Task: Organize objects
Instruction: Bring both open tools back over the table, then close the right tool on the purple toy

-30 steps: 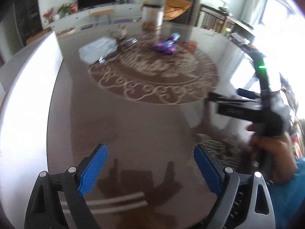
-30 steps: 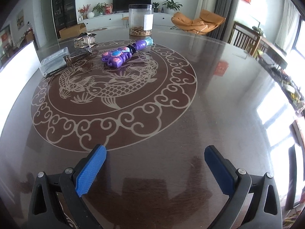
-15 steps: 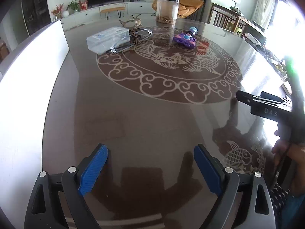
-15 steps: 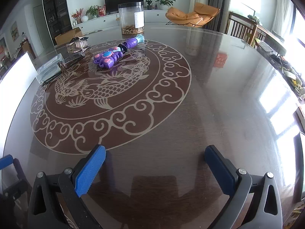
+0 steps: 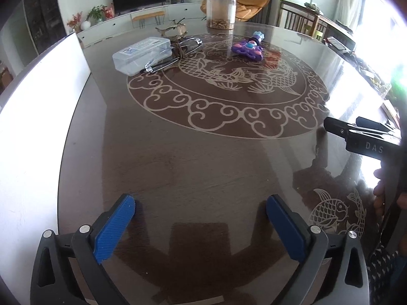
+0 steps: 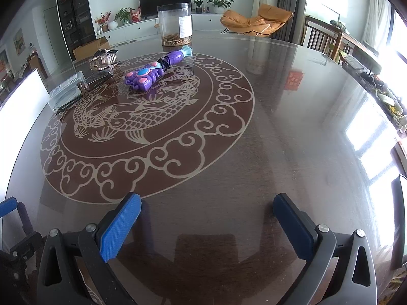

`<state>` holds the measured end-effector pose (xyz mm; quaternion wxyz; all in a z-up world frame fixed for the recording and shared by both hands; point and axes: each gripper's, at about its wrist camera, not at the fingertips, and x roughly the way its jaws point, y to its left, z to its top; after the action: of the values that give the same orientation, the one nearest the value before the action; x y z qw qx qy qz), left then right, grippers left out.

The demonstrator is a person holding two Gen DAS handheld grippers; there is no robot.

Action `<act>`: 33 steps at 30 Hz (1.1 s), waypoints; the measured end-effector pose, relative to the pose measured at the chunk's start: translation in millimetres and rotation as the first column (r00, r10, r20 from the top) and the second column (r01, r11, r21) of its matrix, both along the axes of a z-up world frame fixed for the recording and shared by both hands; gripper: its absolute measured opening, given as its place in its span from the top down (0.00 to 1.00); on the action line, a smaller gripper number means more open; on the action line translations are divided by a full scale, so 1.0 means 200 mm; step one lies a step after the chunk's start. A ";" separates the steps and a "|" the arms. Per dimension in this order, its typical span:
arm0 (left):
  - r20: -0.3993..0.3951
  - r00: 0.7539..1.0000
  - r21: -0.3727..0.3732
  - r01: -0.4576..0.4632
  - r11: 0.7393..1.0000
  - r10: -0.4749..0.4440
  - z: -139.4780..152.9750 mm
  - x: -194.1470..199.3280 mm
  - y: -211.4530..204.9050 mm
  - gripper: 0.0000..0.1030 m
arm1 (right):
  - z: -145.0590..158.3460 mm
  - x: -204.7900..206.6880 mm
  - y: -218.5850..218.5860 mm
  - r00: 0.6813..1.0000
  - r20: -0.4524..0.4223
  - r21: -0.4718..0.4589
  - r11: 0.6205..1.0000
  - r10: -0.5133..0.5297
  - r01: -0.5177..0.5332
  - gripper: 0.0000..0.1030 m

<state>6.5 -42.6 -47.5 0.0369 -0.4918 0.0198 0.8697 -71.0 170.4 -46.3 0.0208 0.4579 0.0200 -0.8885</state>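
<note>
Both grippers are hanging over the near part of a round dark table point(image 5: 203, 167) with a pale dragon-and-fish pattern in its middle, and all the things to be sorted are lying at the far side, well apart from either pair of jaws.

The left gripper point(image 5: 201, 226) is pointing down at bare tabletop. Its jaws are opening, the blue pads point(image 5: 114, 228) standing wide apart with nothing between them. Far ahead and slightly left of its jaws, a clear plastic box point(image 5: 142, 54) is lying flat, with a bundle of metal tools point(image 5: 173, 54) touching its right side. Further right, a purple toy point(image 5: 248, 48) is resting on the pattern, and beyond it a clear jar point(image 5: 220, 10) is standing upright near the far edge. A small ornate metal piece point(image 5: 173, 29) is sitting behind the box. At the right edge of this view, the black body of the other tool is showing, held in a person's hand point(image 5: 381, 190).

The right gripper point(image 6: 207, 226) is also gaping wide over bare table, gripping nothing. From its view the purple toy point(image 6: 146, 75) is lying far ahead and left of the jaws, the jar point(image 6: 175, 25) behind it, the ornate piece point(image 6: 104, 59) and the box point(image 6: 67, 90) further left.
</note>
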 end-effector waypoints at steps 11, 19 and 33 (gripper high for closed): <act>0.014 0.999 -0.004 -0.031 1.000 0.031 0.00 -0.10 -0.05 0.00 | 0.00 0.01 0.00 1.000 0.000 0.001 1.000 0.001 -0.001 0.00; -0.040 0.999 -0.001 0.004 1.000 -0.004 -0.01 -0.16 -0.10 0.00 | 0.01 -0.01 0.00 1.000 0.020 -0.001 1.000 0.018 -0.018 0.00; -0.046 0.999 -0.002 -0.004 1.000 0.004 -0.01 -0.16 -0.10 0.00 | 0.14 -0.95 -0.20 0.986 0.132 -0.296 0.946 -0.099 0.134 0.17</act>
<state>-25.7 -62.5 -49.2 0.0341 -0.4716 0.0204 0.8809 -260.6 131.0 -18.1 0.0394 0.5003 -0.1453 -0.8526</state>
